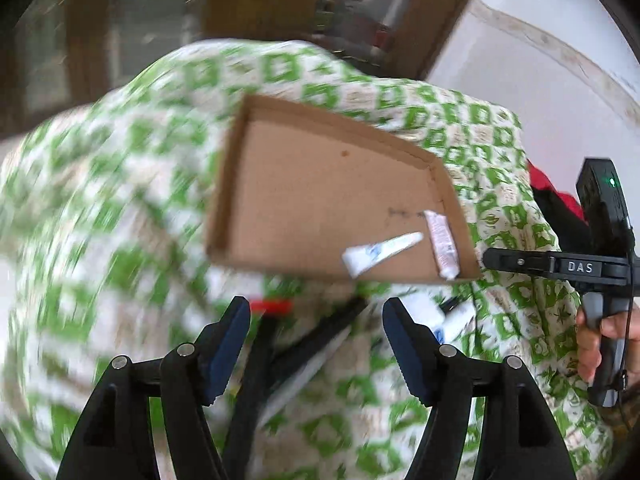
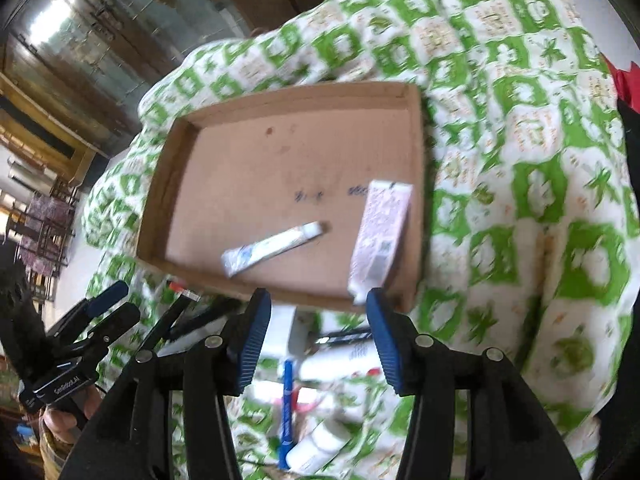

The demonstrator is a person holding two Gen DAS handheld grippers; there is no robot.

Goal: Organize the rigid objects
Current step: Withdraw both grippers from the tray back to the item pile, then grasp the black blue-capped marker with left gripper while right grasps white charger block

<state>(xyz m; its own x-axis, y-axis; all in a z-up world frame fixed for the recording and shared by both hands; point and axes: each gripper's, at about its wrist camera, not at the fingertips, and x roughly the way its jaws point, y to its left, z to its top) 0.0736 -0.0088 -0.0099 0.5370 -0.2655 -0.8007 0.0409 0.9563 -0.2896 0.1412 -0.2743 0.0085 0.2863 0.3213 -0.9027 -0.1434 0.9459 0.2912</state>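
A green-and-white patterned cloth point(image 2: 520, 128) covers the work surface. Behind it stands dark wooden furniture with glass doors point(image 2: 92, 28) that catch bright reflections. A white wall point(image 1: 532, 48) rises on one side. Chairs point(image 2: 44, 224) stand far off, blurred.

The cardboard tray point(image 2: 168, 184) lies on the cloth point(image 2: 520, 140). Inside the tray, a small tube point(image 2: 272, 248) lies near the front wall, and a bigger tube point(image 2: 380, 236) lies right of it, along the tray's right wall. A pen point(image 2: 287, 408) lies on the cloth in front of the tray.

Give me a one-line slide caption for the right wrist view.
Open right gripper above cardboard tray holding two tubes, loose items on green-patterned cloth.
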